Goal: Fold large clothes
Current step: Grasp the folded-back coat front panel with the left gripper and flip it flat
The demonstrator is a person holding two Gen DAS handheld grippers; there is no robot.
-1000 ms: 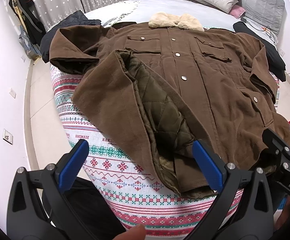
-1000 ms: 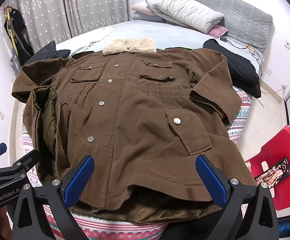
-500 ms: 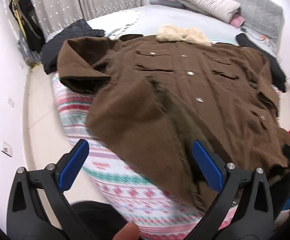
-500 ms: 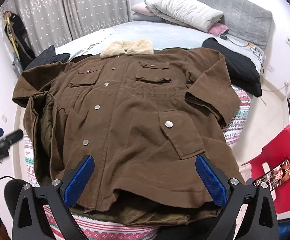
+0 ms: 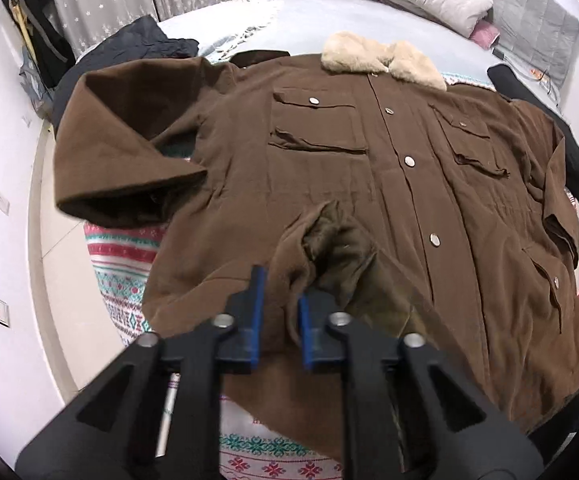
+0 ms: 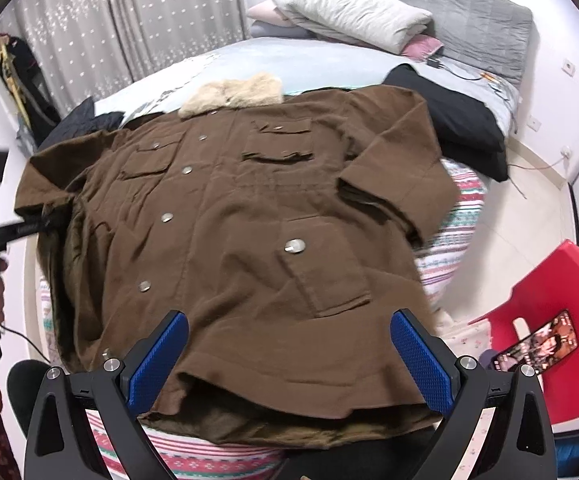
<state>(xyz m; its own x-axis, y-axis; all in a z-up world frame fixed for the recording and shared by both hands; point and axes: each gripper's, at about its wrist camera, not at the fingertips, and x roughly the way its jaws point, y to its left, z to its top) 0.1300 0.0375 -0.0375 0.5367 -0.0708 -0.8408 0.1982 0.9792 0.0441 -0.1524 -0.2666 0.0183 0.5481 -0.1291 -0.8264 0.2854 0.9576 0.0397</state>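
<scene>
Brown coat [image 5: 369, 184] lies face up, spread over the patterned blanket [image 5: 117, 280] on the bed, fur collar [image 5: 381, 62] at the far end, hem hanging at the near edge.

L gripper [image 5: 279, 312]: jaws just closed, now clenched on a bunched fold of the coat's left front edge, lining showing just past the pads. R gripper [image 6: 289, 360]: jaws wide, released, nothing gripped; hem sits between and under the 2 fingers, not pinched.

Step in hand, my read: carry the left side panel in over the middle. Do it well = check the pinch has both shell + lining, lift just clear so fabric doesn't drag, travel flat across, lay the edge parallel to the button line. R should pin or grab the hem so the body doesn't slide off the bed.

Pose: both grippers pitched steeply down at the coat, L over the left side, R at the hem. In the R view, the L tool and the hand holding it show at the left edge.
</scene>
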